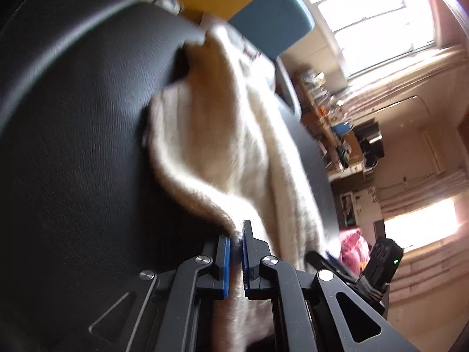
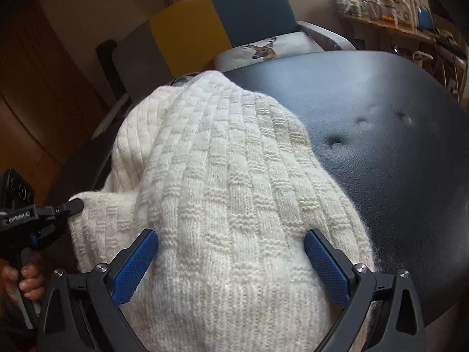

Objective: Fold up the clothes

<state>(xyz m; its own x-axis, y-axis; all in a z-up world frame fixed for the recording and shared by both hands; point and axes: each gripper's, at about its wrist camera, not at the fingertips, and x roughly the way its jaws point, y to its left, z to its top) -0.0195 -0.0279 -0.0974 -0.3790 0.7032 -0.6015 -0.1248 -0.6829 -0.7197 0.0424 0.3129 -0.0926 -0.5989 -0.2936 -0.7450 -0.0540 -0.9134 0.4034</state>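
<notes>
- the cream sweater (image 2: 222,182) lies heaped on the black seat (image 2: 381,123), its long axis running away from the right gripper (image 2: 231,259).
- right gripper's jaws gape wide, straddling the knit.
- left gripper (image 1: 236,252) pinches a sweater edge, at the heap's left side.

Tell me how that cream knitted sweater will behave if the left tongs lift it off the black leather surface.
The sweater looks floppy: it already sags in folds from the left tongs. Its thick knit suggests some weight, so the free part would probably hang and drag. The black leather surface looks smooth, so it likely slides easily.
</notes>
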